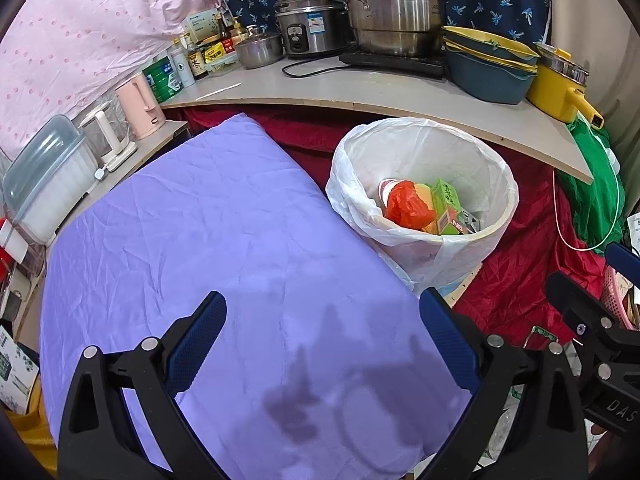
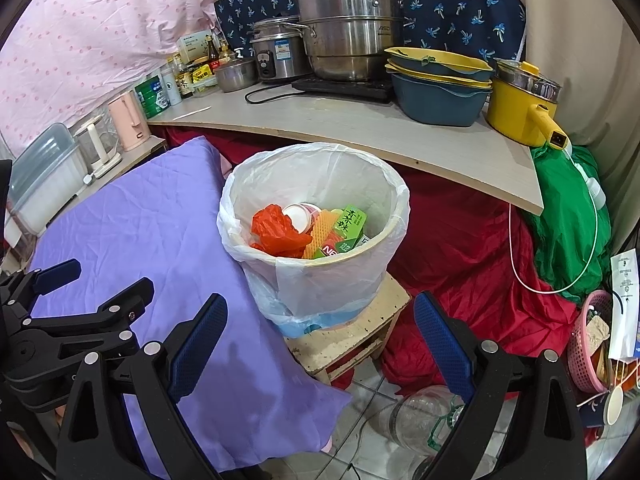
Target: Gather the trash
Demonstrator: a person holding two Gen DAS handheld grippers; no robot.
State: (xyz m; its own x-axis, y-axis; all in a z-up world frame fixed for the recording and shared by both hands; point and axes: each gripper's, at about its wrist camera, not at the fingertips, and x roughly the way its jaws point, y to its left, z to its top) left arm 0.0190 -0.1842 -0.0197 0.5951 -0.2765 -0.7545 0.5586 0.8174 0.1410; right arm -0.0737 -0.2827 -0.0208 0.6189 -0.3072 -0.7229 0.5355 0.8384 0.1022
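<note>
A white-lined trash bin [image 1: 472, 248] [image 2: 320, 280] stands on a small wooden stool [image 2: 360, 336] beside a purple-covered table [image 1: 200, 248] [image 2: 140, 232]. Inside lie an orange plastic bag [image 1: 408, 204] [image 2: 276, 232], a green carton [image 1: 450, 208] [image 2: 346, 228] and a white cup [image 2: 298, 216]. My left gripper [image 1: 322, 340] is open and empty above the purple cloth, left of the bin; it also shows in the right wrist view [image 2: 96, 280]. My right gripper [image 2: 320, 344] is open and empty just in front of the bin; its fingers [image 1: 572, 296] show at the left view's right edge.
A shelf [image 2: 400, 136] behind the bin carries steel pots [image 2: 348, 28], stacked basins [image 2: 440, 88] and a yellow pot [image 2: 520, 108]. Red cloth [image 2: 480, 272] hangs below it. A glass jar [image 2: 424, 416] lies on the tiled floor. A pink basket [image 2: 588, 344] is at right.
</note>
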